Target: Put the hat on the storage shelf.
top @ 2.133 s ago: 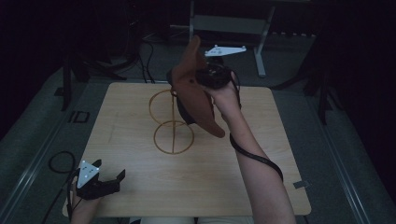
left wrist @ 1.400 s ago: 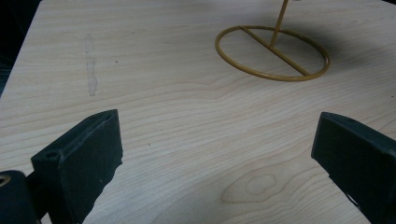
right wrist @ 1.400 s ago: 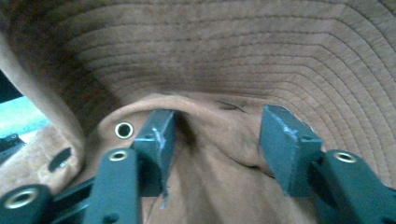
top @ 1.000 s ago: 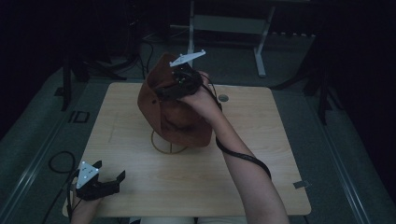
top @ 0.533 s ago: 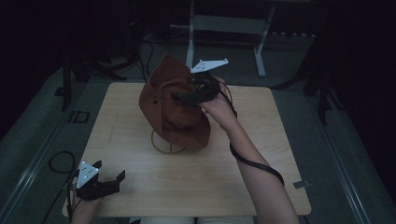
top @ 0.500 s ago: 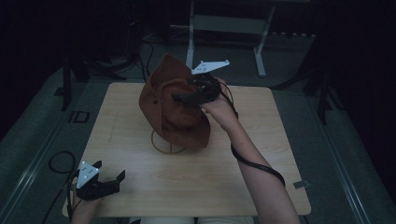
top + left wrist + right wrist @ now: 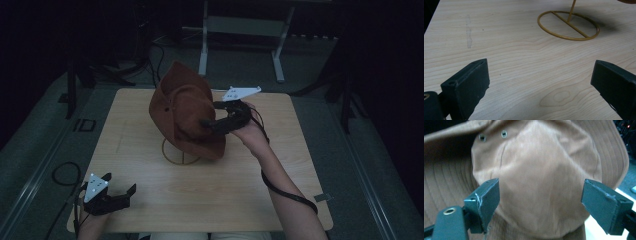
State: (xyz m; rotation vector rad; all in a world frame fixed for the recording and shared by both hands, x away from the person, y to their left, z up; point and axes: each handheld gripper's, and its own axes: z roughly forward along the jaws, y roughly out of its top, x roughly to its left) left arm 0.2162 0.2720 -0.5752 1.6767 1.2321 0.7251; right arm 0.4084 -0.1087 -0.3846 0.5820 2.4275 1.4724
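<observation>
A brown wide-brimmed hat [image 7: 182,112] hangs tilted on a gold wire stand [image 7: 172,156] in the middle of the wooden table [image 7: 225,200]. My right gripper [image 7: 210,114] is at the hat's right side. It is open, and in the right gripper view its jaws stand wide apart in front of the hat's crown [image 7: 536,182]. My left gripper [image 7: 122,187] rests open near the table's front left corner with nothing between its jaws. In the left gripper view the stand's ring base [image 7: 567,25] lies ahead of this left gripper [image 7: 540,82].
Behind the table stands a metal frame [image 7: 240,30] on the dark floor. A black cable [image 7: 62,172] loops on the floor at the left. A small grey tag [image 7: 322,197] sits at the table's right front edge.
My right gripper carried the hat from the upper right over the stand and lowered it onto it. The hat now rests there and the right jaws have opened. The left gripper stayed still.
</observation>
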